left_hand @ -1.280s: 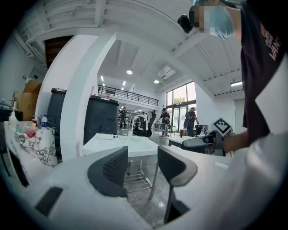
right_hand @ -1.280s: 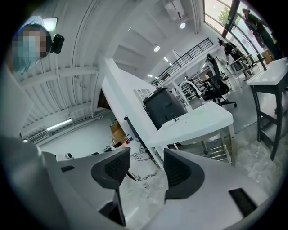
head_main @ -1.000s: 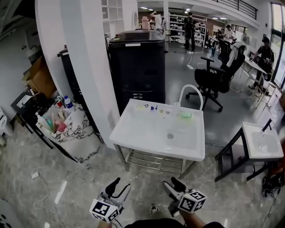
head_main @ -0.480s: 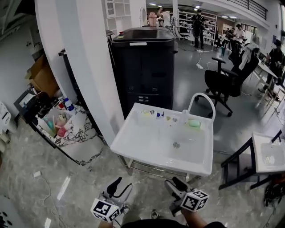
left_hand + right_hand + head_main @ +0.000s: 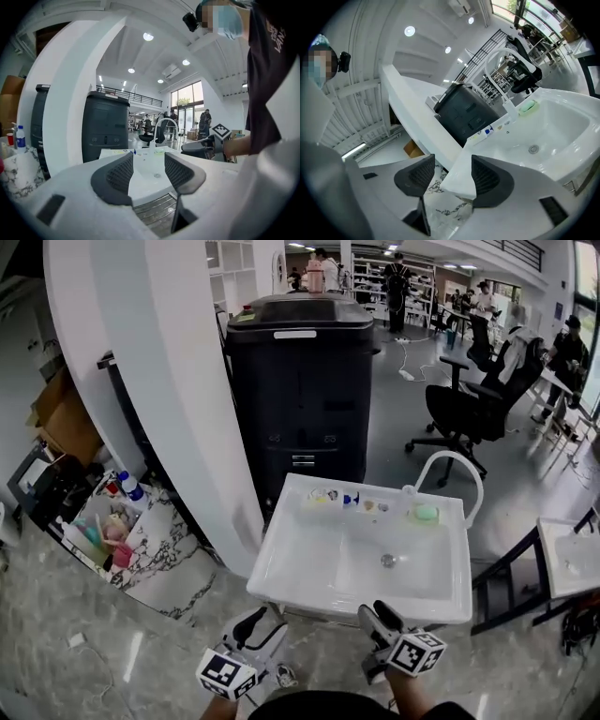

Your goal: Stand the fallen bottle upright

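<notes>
A white sink [image 5: 309,573] on a metal stand is right in front of me. Small items lie along its back ledge, among them a pale one with a blue cap [image 5: 348,500] and a green soap [image 5: 427,513]; I cannot tell which is a bottle. My left gripper [image 5: 259,626] hangs open and empty just short of the sink's front edge. My right gripper [image 5: 379,613] is open and empty at the front rim. In the left gripper view, the open gripper [image 5: 149,171] frames the sink [image 5: 143,166]. The right gripper [image 5: 450,176] looks at the sink's left corner [image 5: 461,180].
A tall black bin [image 5: 300,381] stands behind the sink, with a white pillar [image 5: 159,381] to its left. A marble-topped table with bottles [image 5: 122,526] is at the left. A curved white faucet [image 5: 450,465], a black office chair [image 5: 473,399] and a second sink [image 5: 572,559] are at the right.
I have stepped closer: the sink has grown larger and now reaches both grippers. Both grippers stay open and empty.
</notes>
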Demonstrator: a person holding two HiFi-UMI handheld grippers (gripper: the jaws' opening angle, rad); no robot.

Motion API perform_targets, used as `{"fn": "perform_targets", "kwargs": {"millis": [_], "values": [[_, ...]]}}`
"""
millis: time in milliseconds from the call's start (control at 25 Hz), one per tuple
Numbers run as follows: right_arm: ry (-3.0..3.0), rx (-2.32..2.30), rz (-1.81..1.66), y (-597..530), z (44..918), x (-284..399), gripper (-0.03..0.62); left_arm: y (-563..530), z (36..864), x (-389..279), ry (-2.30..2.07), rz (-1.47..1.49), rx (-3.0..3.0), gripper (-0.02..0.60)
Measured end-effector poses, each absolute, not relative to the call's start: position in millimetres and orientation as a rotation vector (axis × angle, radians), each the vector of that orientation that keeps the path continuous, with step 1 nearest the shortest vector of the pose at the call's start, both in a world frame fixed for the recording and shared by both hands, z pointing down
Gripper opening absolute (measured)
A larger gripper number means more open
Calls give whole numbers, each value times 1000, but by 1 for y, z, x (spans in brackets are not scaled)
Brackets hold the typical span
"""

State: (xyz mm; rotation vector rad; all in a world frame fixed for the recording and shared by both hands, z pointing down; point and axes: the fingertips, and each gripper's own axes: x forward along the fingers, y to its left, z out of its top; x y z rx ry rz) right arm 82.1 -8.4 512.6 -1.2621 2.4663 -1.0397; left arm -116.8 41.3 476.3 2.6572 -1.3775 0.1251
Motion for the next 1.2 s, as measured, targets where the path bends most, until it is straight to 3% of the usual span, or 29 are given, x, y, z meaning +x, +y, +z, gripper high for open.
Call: {"fn": "perform_targets", "kwargs": {"millis": [400, 1200], "values": [[2315, -1445, -956, -86, 508, 40, 232, -47, 469, -173, -1181, 83, 2792, 204], [2050, -1342, -1221, -278, 577, 71, 222, -148, 488, -159, -1308, 111, 2654, 204]]}}
